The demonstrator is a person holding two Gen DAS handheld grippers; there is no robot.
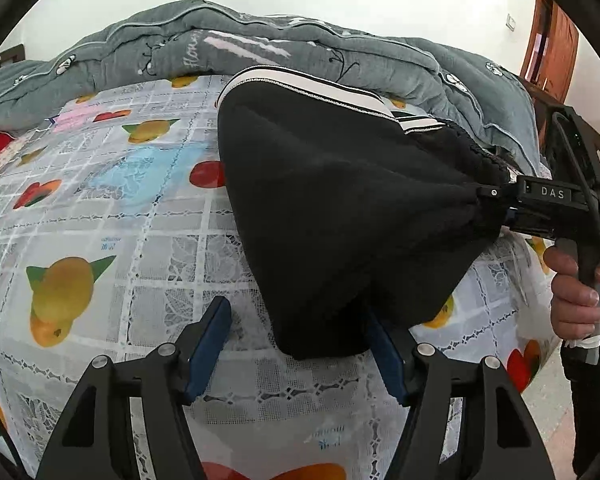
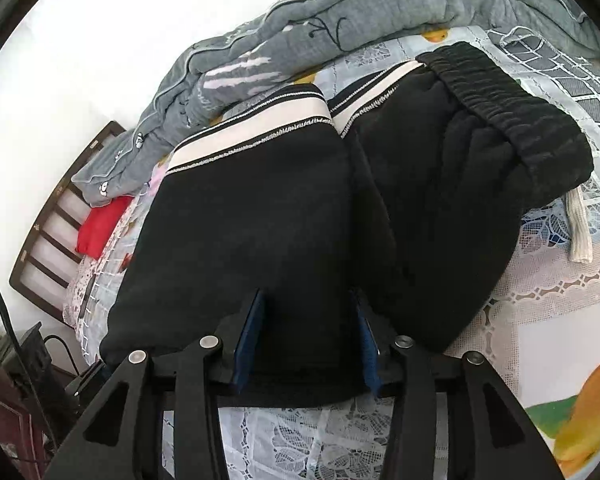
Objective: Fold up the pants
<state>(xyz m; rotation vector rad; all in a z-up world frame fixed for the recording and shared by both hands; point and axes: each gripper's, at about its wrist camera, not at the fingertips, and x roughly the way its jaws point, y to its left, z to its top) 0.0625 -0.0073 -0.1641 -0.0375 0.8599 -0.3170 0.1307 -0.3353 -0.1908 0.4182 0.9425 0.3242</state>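
Note:
The black pants (image 1: 332, 208) with a white side stripe (image 1: 308, 84) lie folded on the bed. My left gripper (image 1: 300, 344) is open; the pants' near corner hangs between its blue pads without being clamped. My right gripper (image 1: 496, 208) shows at the right of the left wrist view, its tips buried in the pants' edge. In the right wrist view the right gripper (image 2: 308, 340) has its blue pads part open around a thick fold of the pants (image 2: 260, 208). The elastic waistband (image 2: 508, 108) lies at the upper right.
A fruit-print lace bedspread (image 1: 100, 208) covers the bed. A rumpled grey quilt (image 1: 260, 40) lies along the far side. A red cloth (image 2: 98, 228) sits by the wooden headboard (image 2: 48, 240). A wooden door (image 1: 556, 40) stands at the right.

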